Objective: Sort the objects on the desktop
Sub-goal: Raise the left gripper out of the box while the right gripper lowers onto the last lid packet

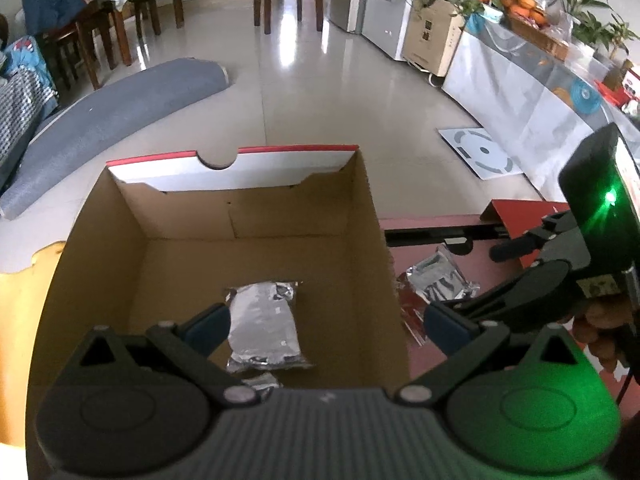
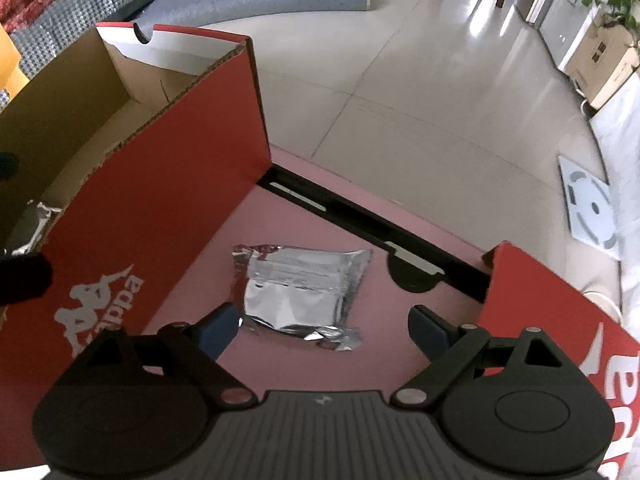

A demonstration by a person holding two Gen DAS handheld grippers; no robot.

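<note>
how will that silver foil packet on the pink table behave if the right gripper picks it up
The foil packet looks crinkled and thin, so probably floppy and light. Its shiny film may be slippery between the right gripper pads. Lying flat, it shouldn't roll.

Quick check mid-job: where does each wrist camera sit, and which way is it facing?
Left wrist: on the left claw, open, looking down into the cardboard box at a foil packet; right claw and a hand show.
Right wrist: on the right claw, open, above the foil pouch on the pink tabletop.
Shared: box, pouch.
</note>
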